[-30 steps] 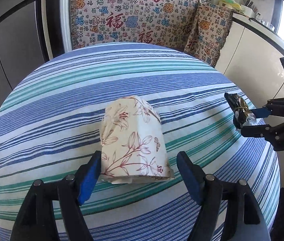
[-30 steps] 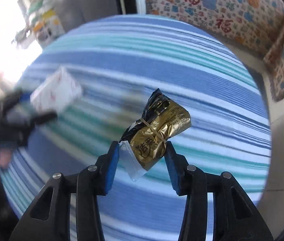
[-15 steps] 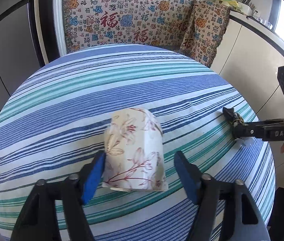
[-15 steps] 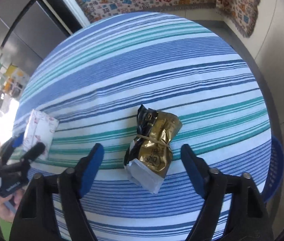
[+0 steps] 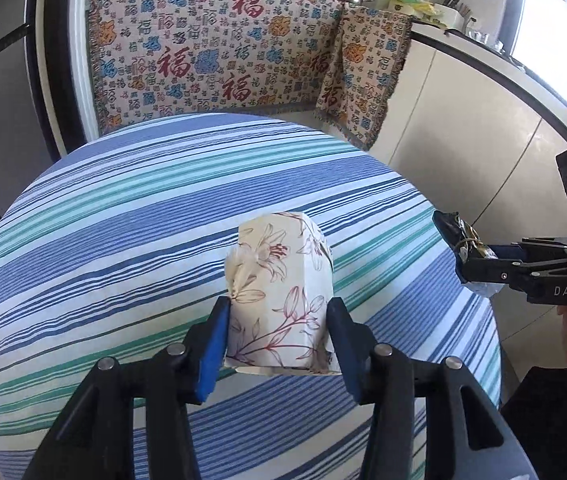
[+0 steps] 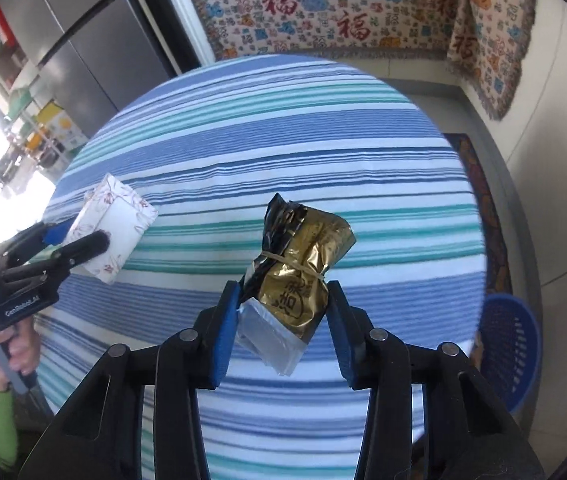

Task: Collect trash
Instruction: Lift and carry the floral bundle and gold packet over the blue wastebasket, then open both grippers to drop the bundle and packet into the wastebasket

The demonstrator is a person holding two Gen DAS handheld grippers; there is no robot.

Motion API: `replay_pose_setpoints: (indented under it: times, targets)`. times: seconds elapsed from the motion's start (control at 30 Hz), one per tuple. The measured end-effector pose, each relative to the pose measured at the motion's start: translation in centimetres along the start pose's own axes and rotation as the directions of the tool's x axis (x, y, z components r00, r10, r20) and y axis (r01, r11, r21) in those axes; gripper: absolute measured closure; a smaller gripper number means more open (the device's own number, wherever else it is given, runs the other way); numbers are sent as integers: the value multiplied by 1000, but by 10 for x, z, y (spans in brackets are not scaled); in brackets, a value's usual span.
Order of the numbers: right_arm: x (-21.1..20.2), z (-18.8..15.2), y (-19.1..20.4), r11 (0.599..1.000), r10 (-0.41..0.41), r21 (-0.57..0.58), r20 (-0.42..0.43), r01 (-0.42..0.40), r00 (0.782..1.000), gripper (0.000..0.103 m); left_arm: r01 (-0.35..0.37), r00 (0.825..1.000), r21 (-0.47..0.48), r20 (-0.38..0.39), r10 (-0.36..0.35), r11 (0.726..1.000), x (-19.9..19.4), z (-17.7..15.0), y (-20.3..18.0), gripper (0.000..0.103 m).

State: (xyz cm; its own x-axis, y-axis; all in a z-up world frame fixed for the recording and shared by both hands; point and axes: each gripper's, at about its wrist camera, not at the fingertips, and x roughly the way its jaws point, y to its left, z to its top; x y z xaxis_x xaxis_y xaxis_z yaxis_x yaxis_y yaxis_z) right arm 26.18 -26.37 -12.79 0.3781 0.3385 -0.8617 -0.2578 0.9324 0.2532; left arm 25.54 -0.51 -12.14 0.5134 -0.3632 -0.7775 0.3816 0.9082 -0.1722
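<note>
A floral tissue pack (image 5: pixel 279 292) sits between the blue pads of my left gripper (image 5: pixel 277 310), which press on its sides while the jaws are closing. From the right wrist view the pack (image 6: pixel 115 216) hangs tilted in the left gripper (image 6: pixel 79 236), just above the striped tablecloth (image 6: pixel 283 140). A gold and black foil packet (image 6: pixel 303 264) tied with a rubber band is pinched in my right gripper (image 6: pixel 283 292), whose jaws are closing. In the left wrist view the right gripper (image 5: pixel 479 264) holds the packet (image 5: pixel 455 228) over the table's right edge.
A blue plastic basket (image 6: pixel 511 344) stands on the floor by the table's right side. A patterned cloth (image 5: pixel 223 60) covers the counter behind the round table (image 5: pixel 123 240). White cabinets (image 5: pixel 463 120) run along the right and a grey fridge (image 6: pixel 83 40) stands at the left.
The left jaws have closed from wide apart onto the floral pack and raised it. The right gripper let the foil packet down, opened wide, then closed on it again and lifted it.
</note>
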Motion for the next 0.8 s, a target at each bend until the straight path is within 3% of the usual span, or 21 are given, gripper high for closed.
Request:
replay_pose_setpoints:
  times: [0.2, 0.47, 0.6, 0.8]
  targets:
    - [-48, -37, -76, 994, -71, 86, 46, 66, 996, 59, 116, 993, 77, 5, -117, 990, 8, 16, -86, 54]
    - [-85, -100, -185, 948, -213, 245, 17, 202, 977, 59, 266, 964, 195, -65, -259, 944, 52, 24, -235, 54]
    - [-88, -121, -220, 932, -232, 289, 9, 219, 973, 59, 308, 950, 229, -124, -286, 924, 83, 17, -291, 54]
    - [-85, -136, -259, 914, -223, 352, 21, 201, 975, 59, 317, 944, 242, -172, -281, 917, 124, 7, -331, 54]
